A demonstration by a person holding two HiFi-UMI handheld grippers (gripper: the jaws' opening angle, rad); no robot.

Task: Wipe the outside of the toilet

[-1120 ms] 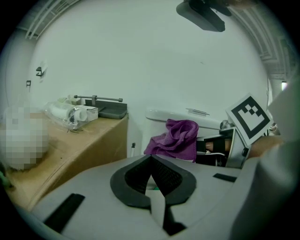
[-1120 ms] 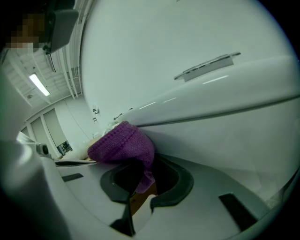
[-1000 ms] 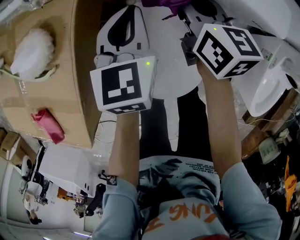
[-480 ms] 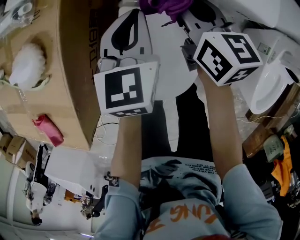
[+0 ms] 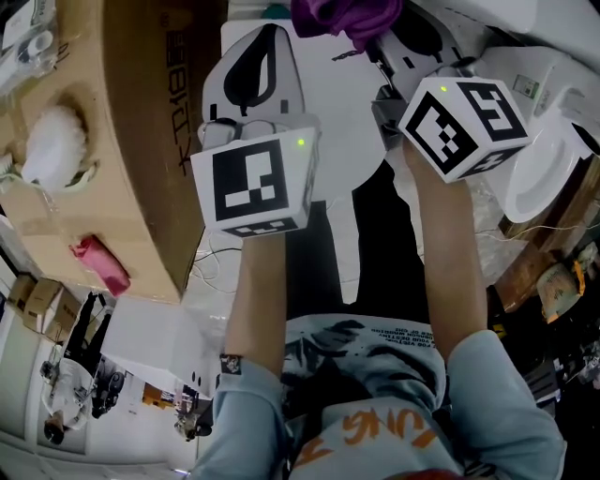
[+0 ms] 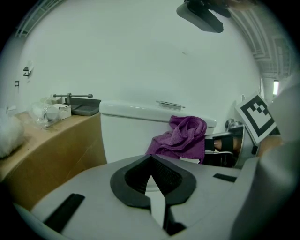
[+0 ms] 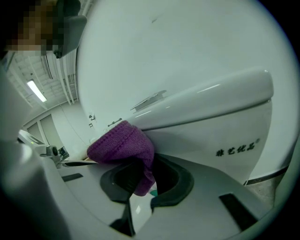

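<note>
One second on, your right claw [image 7: 140, 180], clamping the crumpled purple knitted cloth [image 7: 121, 144], and your closed, empty left claw [image 6: 151, 159] sit nearer the white ceramic toilet tank [image 6: 125, 131], so wiping can start.

The cloth [image 6: 180, 136] sits before the toilet tank [image 6: 125, 137], a cardboard box [image 6: 56, 146] at the tank's left.

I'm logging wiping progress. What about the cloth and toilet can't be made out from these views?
Head view: the purple cloth is cut off by the top edge.
Right gripper view: the cloth itself hides whether it touches the toilet tank.
Left gripper view: the left gripper blocks everything below the tank with its own body.
</note>
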